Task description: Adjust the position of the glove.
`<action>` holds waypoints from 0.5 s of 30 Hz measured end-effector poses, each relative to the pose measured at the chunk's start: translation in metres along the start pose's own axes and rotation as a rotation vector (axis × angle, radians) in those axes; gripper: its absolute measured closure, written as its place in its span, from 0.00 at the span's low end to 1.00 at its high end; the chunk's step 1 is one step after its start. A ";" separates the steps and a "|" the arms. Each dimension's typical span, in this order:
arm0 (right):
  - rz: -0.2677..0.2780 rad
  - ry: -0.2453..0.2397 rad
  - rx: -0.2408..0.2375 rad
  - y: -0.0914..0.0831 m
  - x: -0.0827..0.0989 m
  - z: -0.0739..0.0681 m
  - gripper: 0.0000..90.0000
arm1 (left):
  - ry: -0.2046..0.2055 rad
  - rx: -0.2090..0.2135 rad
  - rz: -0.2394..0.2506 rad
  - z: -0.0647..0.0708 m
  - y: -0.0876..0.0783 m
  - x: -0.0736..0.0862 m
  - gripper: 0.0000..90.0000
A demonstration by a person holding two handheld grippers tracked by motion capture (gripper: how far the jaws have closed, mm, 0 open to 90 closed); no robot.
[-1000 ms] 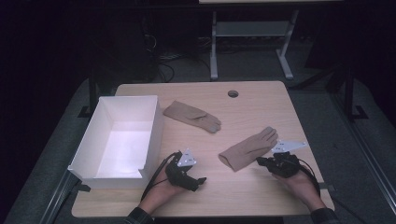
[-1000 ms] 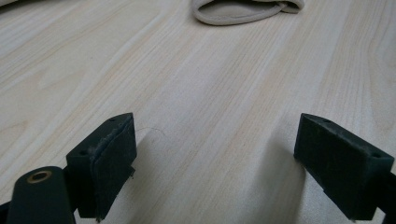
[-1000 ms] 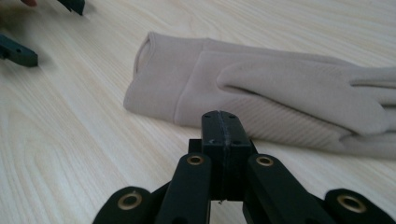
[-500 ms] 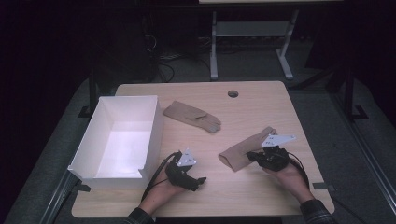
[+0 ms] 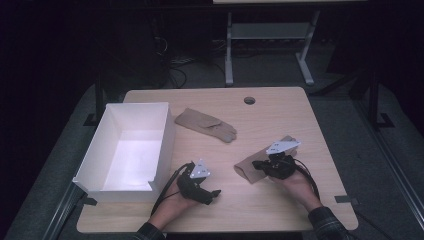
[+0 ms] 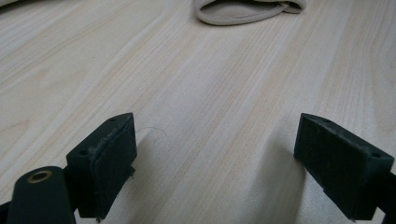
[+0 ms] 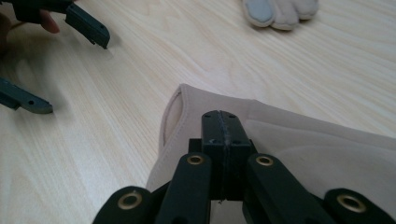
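Right gripper (image 7: 223,128) over near glove (image 7: 289,154), jaws pressed together, nothing seen pinched; glove flat on table (image 5: 280,107), cuff toward left gripper (image 6: 217,158), whose jaws are spread. Second glove (image 5: 206,124) beside white box (image 5: 162,132).

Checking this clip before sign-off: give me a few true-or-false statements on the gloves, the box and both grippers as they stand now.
1. The right gripper has its jaws pressed together over the near glove. True.
2. The left gripper grips a glove. False: its jaws stand wide apart over bare table.
3. The far glove lies inside the white box. False: it lies on the table beside the box.
4. Nothing lies in the white box. True.
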State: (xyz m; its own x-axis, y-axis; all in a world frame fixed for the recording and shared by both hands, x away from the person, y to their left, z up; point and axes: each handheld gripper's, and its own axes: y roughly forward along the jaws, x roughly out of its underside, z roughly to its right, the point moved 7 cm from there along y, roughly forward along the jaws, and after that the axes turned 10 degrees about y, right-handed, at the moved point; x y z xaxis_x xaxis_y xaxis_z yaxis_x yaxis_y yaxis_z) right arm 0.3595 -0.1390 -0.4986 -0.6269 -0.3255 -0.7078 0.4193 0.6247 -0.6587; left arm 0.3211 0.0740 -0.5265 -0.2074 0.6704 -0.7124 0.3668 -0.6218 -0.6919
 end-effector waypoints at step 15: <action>-0.061 -0.013 -0.007 0.032 0.002 -0.004 1.00 | -0.002 -0.002 -0.001 0.000 0.000 0.000 0.14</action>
State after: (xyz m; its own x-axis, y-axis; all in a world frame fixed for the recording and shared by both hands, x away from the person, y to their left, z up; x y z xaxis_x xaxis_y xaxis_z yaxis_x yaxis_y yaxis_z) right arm 0.3688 -0.1170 -0.5199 -0.6424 -0.3724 -0.6698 0.3763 0.6081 -0.6990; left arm 0.3207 0.0740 -0.5265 -0.2100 0.6700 -0.7121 0.3687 -0.6203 -0.6923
